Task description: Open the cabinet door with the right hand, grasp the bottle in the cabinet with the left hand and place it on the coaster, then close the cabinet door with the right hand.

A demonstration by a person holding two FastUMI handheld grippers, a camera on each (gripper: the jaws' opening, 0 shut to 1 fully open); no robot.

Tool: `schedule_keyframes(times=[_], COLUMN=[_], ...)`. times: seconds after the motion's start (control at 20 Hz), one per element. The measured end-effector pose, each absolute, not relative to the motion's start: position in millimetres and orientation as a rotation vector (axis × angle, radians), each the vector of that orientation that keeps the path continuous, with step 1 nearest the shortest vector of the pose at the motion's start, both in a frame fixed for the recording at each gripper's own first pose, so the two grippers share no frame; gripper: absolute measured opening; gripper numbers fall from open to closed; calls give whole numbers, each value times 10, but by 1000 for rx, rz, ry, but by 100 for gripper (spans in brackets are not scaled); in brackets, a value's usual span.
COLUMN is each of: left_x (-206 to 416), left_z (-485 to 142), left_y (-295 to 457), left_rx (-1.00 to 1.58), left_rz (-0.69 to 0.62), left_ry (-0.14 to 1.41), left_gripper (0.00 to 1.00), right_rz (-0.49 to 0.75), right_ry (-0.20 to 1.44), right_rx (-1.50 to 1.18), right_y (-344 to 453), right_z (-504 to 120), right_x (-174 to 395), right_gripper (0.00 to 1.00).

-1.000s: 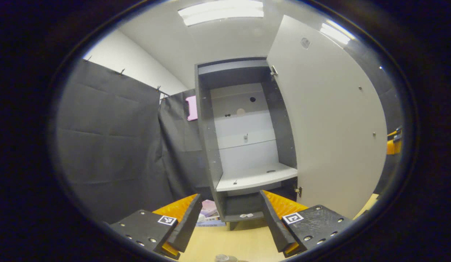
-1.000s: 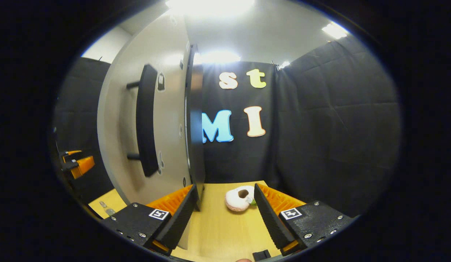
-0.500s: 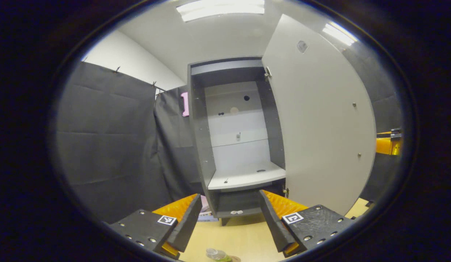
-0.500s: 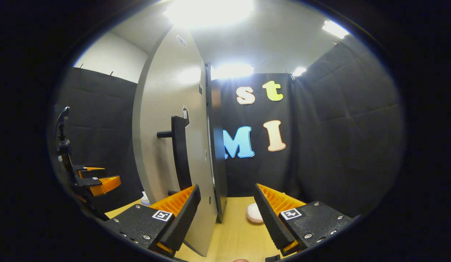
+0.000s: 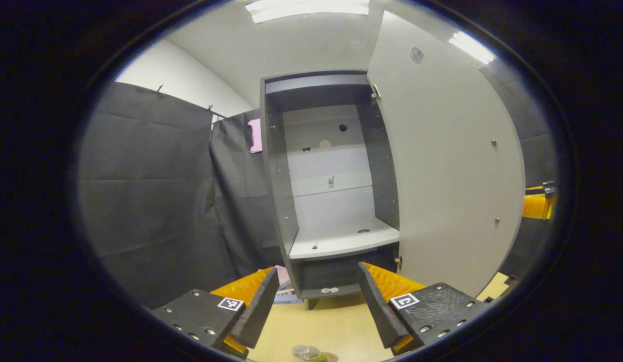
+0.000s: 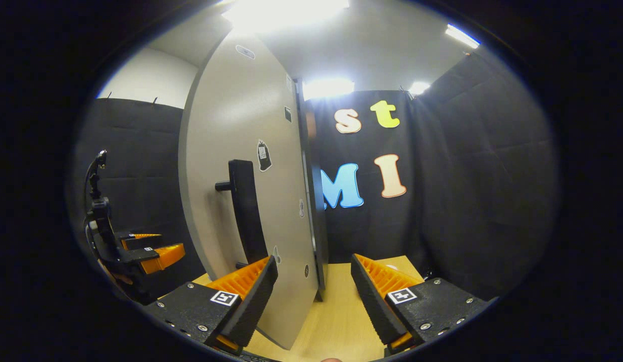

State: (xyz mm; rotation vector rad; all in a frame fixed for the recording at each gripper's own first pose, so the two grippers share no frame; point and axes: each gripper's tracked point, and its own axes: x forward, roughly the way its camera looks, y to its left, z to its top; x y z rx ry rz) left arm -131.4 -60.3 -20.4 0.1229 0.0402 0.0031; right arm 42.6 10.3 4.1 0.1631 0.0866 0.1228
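The grey cabinet (image 5: 279,201) stands open with its white shelf (image 5: 341,241) bare. Its pale door (image 5: 442,166) is swung out to the right. The top of a clear bottle (image 5: 305,351) shows on the wooden table at the bottom edge of the left gripper view, below my open left gripper (image 5: 316,306). In the right gripper view the door (image 6: 226,151) carries a black bar handle (image 6: 245,211). My right gripper (image 6: 314,296) is open, and the door's lower edge hangs between its fingers, touching neither. The left gripper (image 6: 166,242) sits far left.
The wooden tabletop (image 6: 336,322) runs under the door to the black cloth walls. A pink thing (image 5: 255,136) hangs left of the cabinet, and flat packets (image 5: 284,289) lie at its foot. The right gripper (image 5: 538,205) peeks past the door's edge.
The right gripper has drawn back and turned left, so the door face and handle sit nearer centre and the white ring-shaped thing on the table is hidden. The bottle has come into the left view.
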Motion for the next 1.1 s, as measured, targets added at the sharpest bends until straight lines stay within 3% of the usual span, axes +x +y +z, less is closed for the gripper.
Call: schedule_keyframes(times=[0.3,0.35,1.1], left_x=[-1276,-1275,-1113], left_z=[-264,-251,-189], left_y=[-616,-635,-677], left_rx=[93,95,11], left_rz=[-30,-38,-113], left_ry=[50,48,36], left_gripper=[98,90,89], right_rz=[146,152,184], right_ry=[67,71,79], right_rx=[135,145,133], right_y=[418,481,1099], right_z=[171,164,211], right_x=[514,523,859], right_gripper=[92,92,92])
